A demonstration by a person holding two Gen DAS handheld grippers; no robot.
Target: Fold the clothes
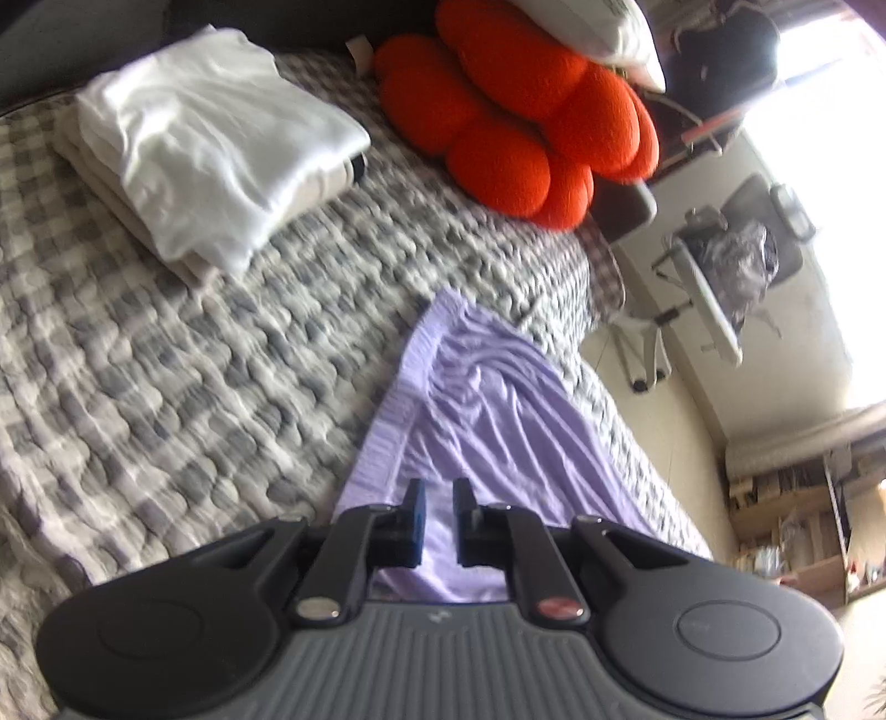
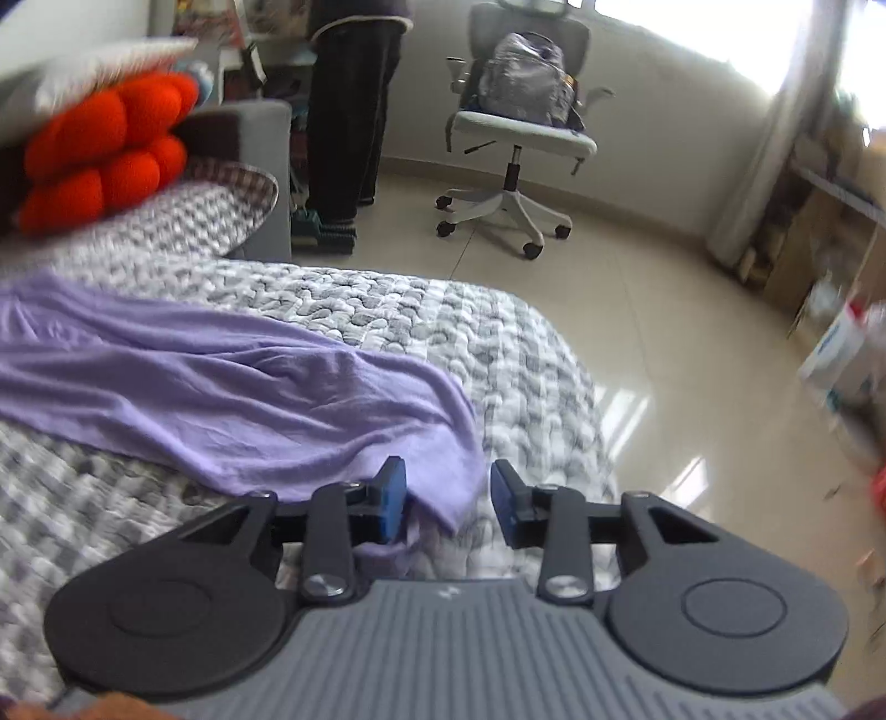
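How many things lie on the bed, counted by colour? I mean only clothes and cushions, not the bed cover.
Purple: 1, the spread garment
White or cream: 1 folded stack; how many pieces it holds I cannot tell
Orange-red: 1 lobed cushion
White pillow: 1, resting on the cushion
Total: 4

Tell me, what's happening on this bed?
A person is folding clothes with hand-held tongs. A purple garment lies spread and wrinkled on the checked quilt. The left tongs are nearly closed over its edge; the right tongs are open around a corner near the bed's edge. A white folded pile already sits by the orange cushion.
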